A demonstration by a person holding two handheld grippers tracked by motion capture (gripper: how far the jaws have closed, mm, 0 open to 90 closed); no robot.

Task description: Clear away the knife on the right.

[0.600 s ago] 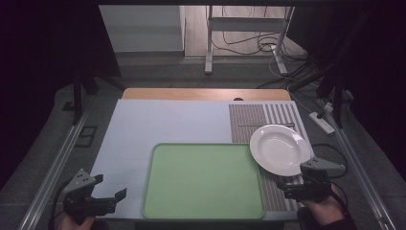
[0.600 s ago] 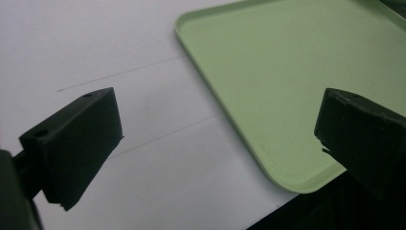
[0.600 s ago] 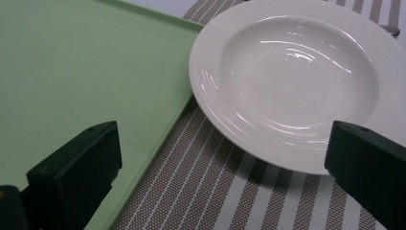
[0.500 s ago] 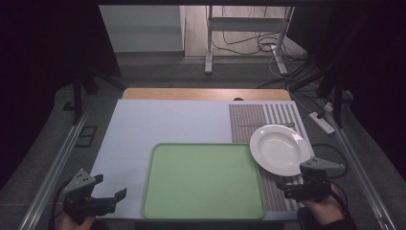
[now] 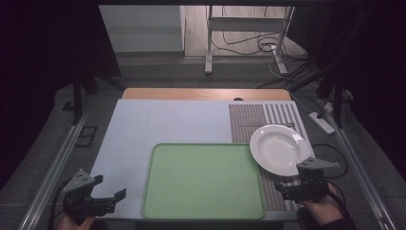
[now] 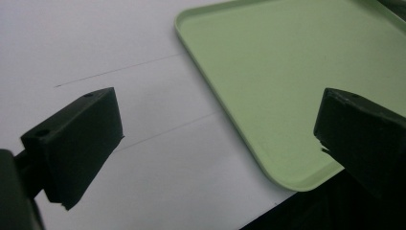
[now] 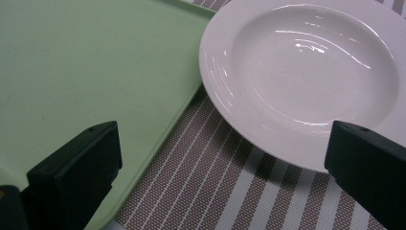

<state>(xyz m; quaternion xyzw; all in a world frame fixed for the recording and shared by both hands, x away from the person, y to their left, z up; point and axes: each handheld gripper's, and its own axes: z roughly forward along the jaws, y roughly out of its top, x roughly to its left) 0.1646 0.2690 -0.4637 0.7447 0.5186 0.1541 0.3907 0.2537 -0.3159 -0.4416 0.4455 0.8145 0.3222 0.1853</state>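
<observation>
Left gripper [image 5: 107, 198]: at the table's near left corner, jaws spread wide with nothing between them, over the white table [image 5: 167, 120], just beside the tray's near left corner.
Tray [image 5: 203, 179]: green, flat on the table near the front edge, nothing in it.
Plate [image 5: 280, 149]: white, deep, nothing in it; sits on the striped mat [image 5: 261, 117], its left rim overlapping the tray's right edge.
Right gripper [image 5: 293, 190]: jaws wide apart, holding nothing, hovering over the mat just short of the plate's near rim.
Change: nothing has moved since the earlier frames; both grippers, the plate and the tray stay in place.
</observation>
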